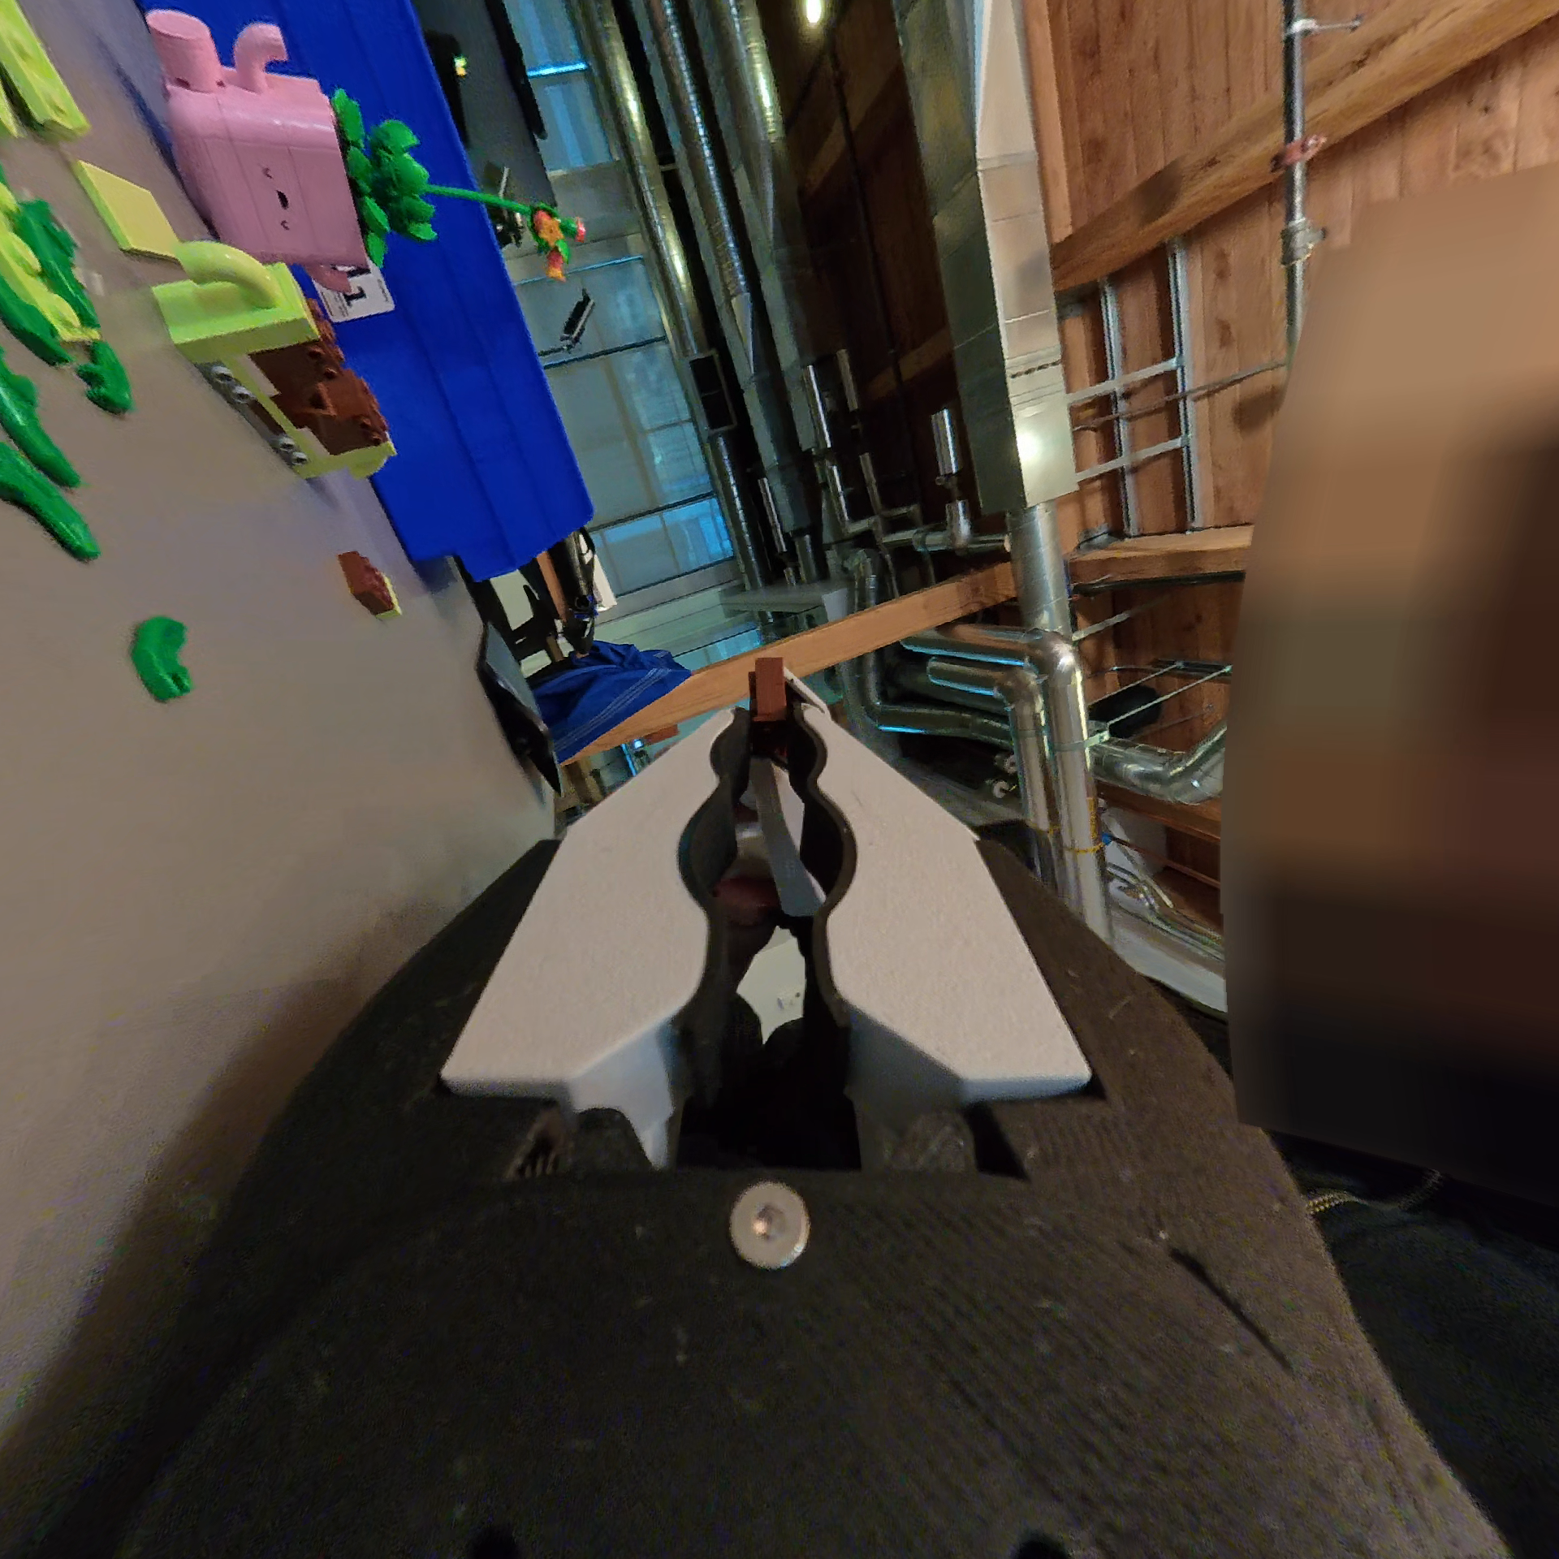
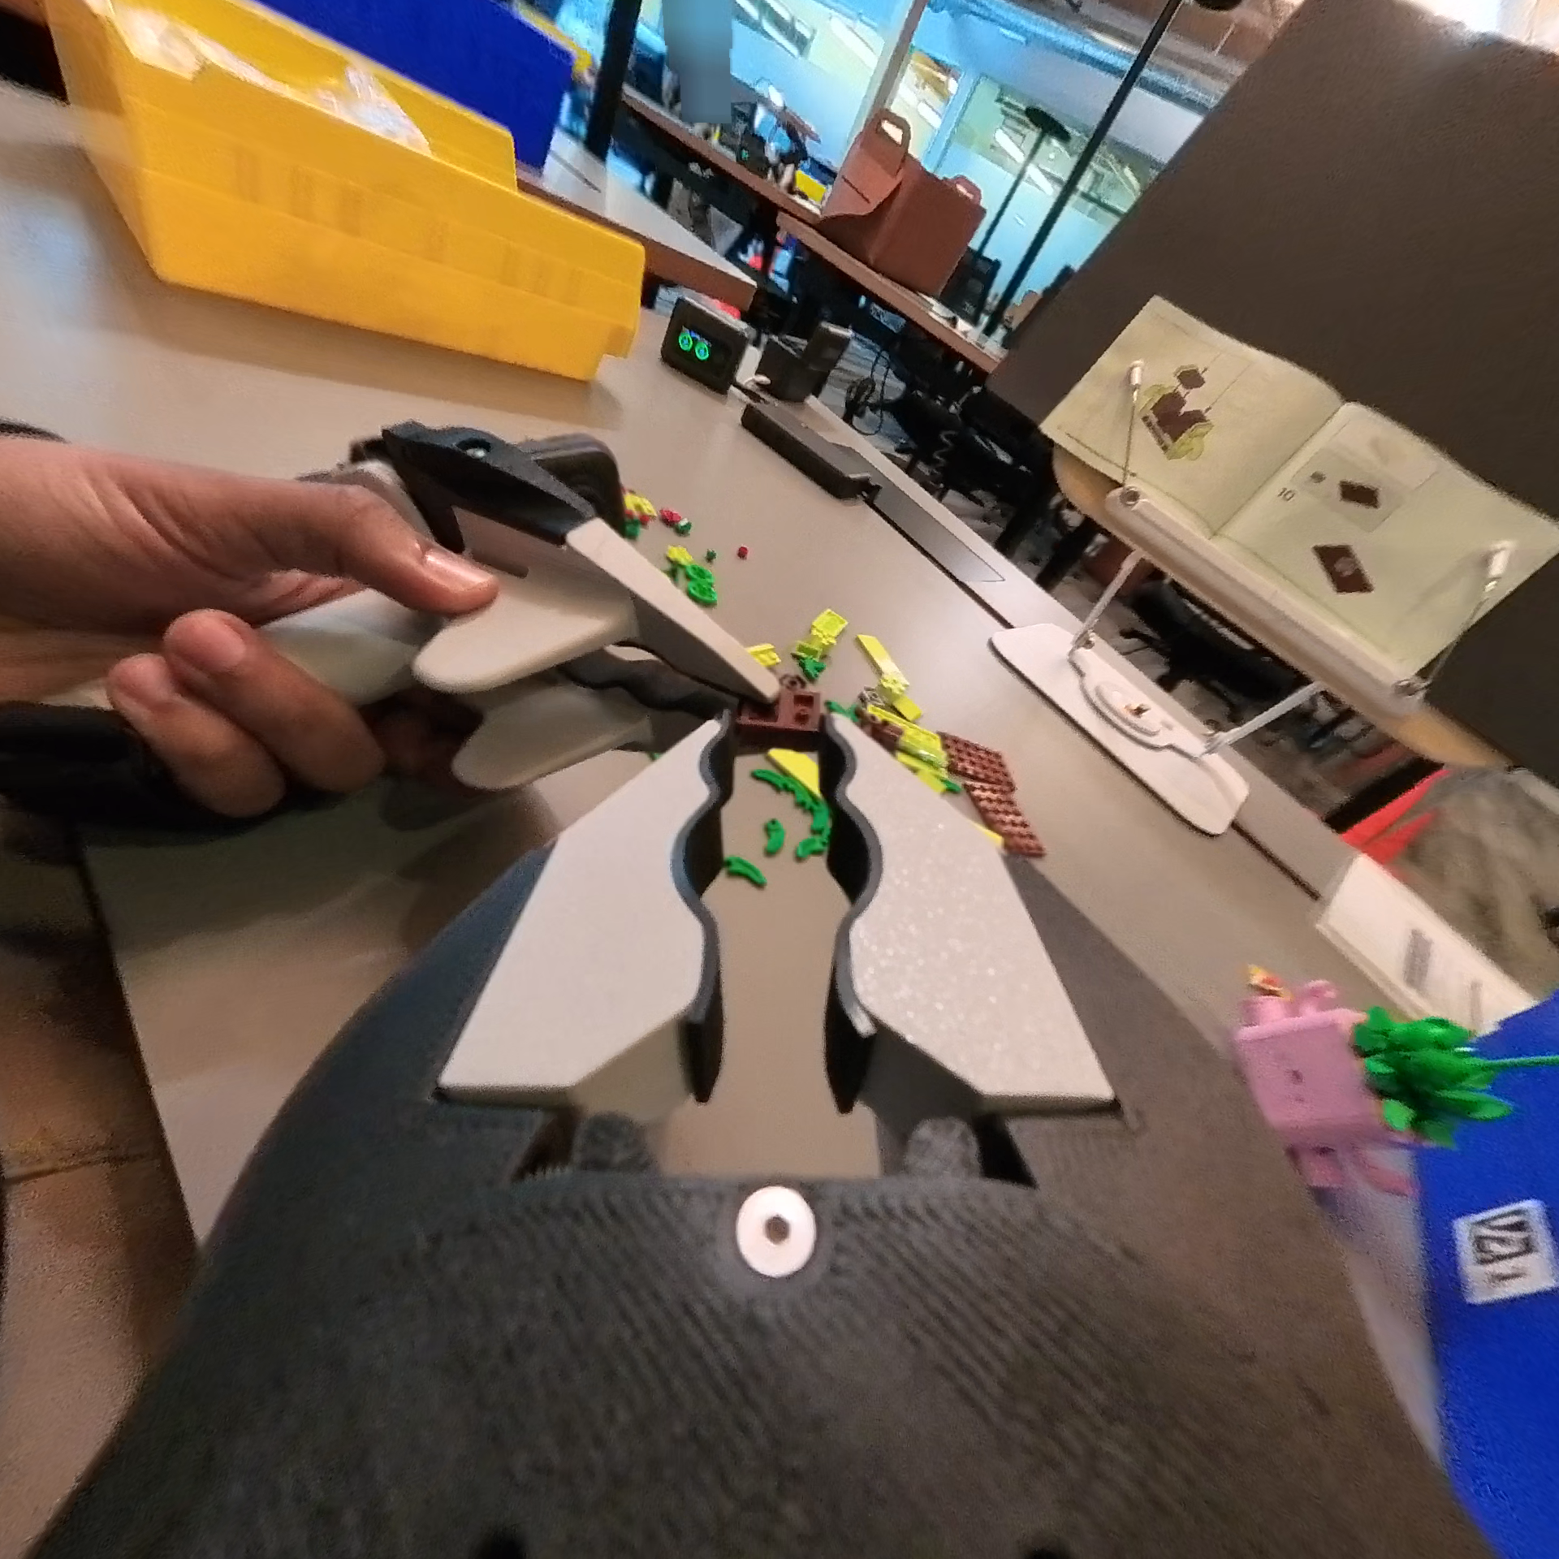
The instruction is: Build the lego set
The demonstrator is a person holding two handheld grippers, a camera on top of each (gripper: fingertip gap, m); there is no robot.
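Note:
My right gripper [image 2: 778,732] is shut on a dark brown brick [image 2: 763,727], held above the grey table [image 2: 253,405]. My left gripper [image 2: 766,690], held by a hand [image 2: 253,590], comes in from the left, and its tips meet the top of that brick. In the left wrist view the left gripper [image 1: 768,717] is shut on a small reddish-brown piece [image 1: 768,690] at its very tip. The same small piece [image 2: 800,707] sits against the top of the brown brick in the right wrist view.
Loose green and lime pieces [image 2: 793,831] and a brown plate [image 2: 995,797] lie beneath the grippers. An instruction booklet on a stand [image 2: 1308,489] is at the right, a yellow bin [image 2: 337,211] at the back left. A pink build [image 1: 261,169], lime-and-brown build [image 1: 278,380] and blue bin [image 1: 472,380] are nearby. My left and right fingertips are right by each other.

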